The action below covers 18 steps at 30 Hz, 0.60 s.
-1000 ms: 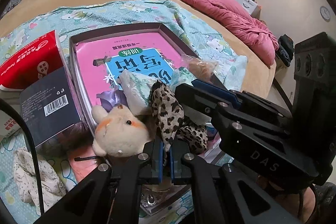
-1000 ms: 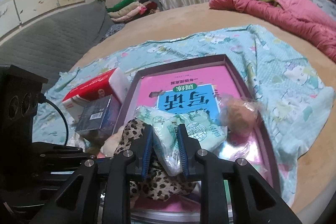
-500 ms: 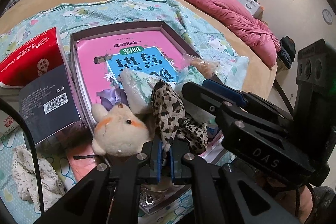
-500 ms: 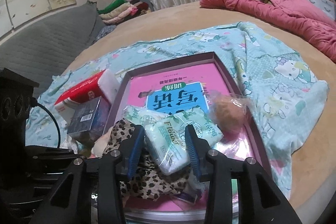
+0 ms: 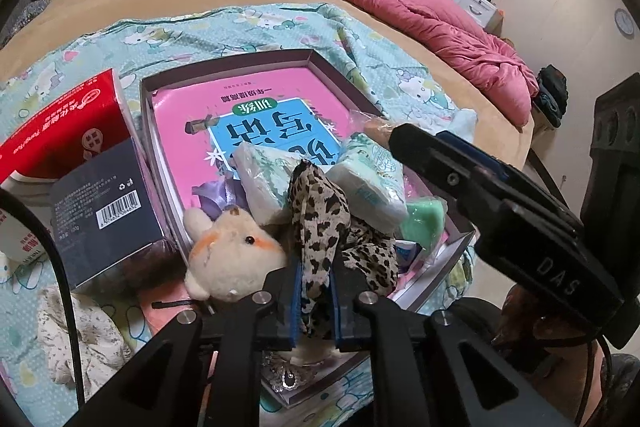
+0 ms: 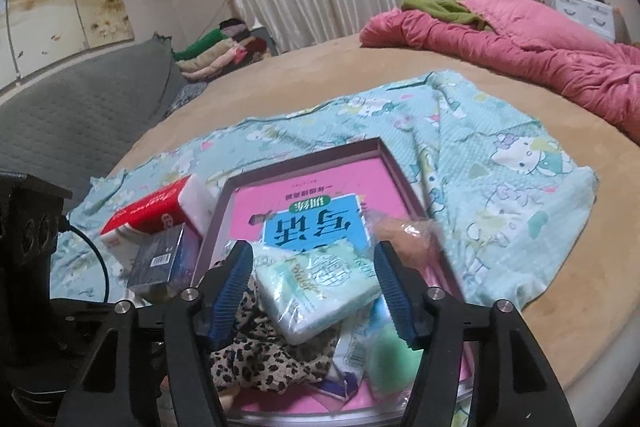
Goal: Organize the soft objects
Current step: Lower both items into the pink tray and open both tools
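My left gripper (image 5: pixel 314 297) is shut on a leopard-print cloth (image 5: pixel 320 215) at the near end of a shallow purple box (image 5: pixel 240 65) lined with a pink book. A cream plush toy (image 5: pixel 234 253) lies left of the cloth. My right gripper (image 6: pixel 316 291) is open, its jaws wide on either side of a pale green tissue pack (image 6: pixel 316 287) that rests on the pile in the box. The tissue pack also shows in the left wrist view (image 5: pixel 372 183), with a second pack (image 5: pixel 264 179) beside it. A green soft piece (image 6: pixel 386 359) lies under the right jaw.
A red tissue pack (image 5: pixel 60 131) and a dark barcode box (image 5: pixel 104 211) stand left of the purple box. A teal cartoon-print sheet (image 6: pixel 500 187) covers the tan bed. A pink quilt (image 6: pixel 540 63) lies at the far right. A floral cloth (image 5: pixel 80 339) lies near left.
My right gripper has opened from shut on the tissue pack to wide open, leaving the pack on the pile. My left gripper stays shut on the leopard cloth.
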Available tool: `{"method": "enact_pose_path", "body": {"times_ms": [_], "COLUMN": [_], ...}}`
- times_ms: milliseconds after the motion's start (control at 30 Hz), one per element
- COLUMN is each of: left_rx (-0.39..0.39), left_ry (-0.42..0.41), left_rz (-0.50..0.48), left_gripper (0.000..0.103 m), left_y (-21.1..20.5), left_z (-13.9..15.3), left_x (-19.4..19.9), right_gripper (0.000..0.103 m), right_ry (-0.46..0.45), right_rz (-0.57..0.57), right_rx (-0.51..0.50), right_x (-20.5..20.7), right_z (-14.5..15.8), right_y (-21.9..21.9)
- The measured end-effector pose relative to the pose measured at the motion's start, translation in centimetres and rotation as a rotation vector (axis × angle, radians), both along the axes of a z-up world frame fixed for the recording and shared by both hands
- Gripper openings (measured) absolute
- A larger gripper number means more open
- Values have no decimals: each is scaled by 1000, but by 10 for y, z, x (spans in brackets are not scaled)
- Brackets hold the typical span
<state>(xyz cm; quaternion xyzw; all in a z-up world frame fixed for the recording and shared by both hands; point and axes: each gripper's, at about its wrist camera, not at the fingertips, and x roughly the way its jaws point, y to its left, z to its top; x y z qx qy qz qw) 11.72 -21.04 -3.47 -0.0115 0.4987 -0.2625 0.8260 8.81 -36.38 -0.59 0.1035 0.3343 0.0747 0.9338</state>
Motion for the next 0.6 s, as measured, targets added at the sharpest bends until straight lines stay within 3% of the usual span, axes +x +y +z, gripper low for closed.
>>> {"method": "enact_pose_path", "body": {"times_ms": [167, 400, 600], "left_rx": [7, 6, 7], "left_ry": [-9, -23, -32], "left_rz": [3, 5, 11], "left_gripper": [20, 40, 50], "left_y": [0, 1, 4], "left_z": [3, 7, 12], "left_x": [-1, -2, -3], "right_gripper": [74, 77, 78], "right_ry": [-21, -55, -77], "right_rz": [-32, -79, -95], "right_rx": [-13, -42, -51], "right_x": [-3, -9, -13], "right_z": [4, 11, 17], "right_y": [-4, -8, -9]}}
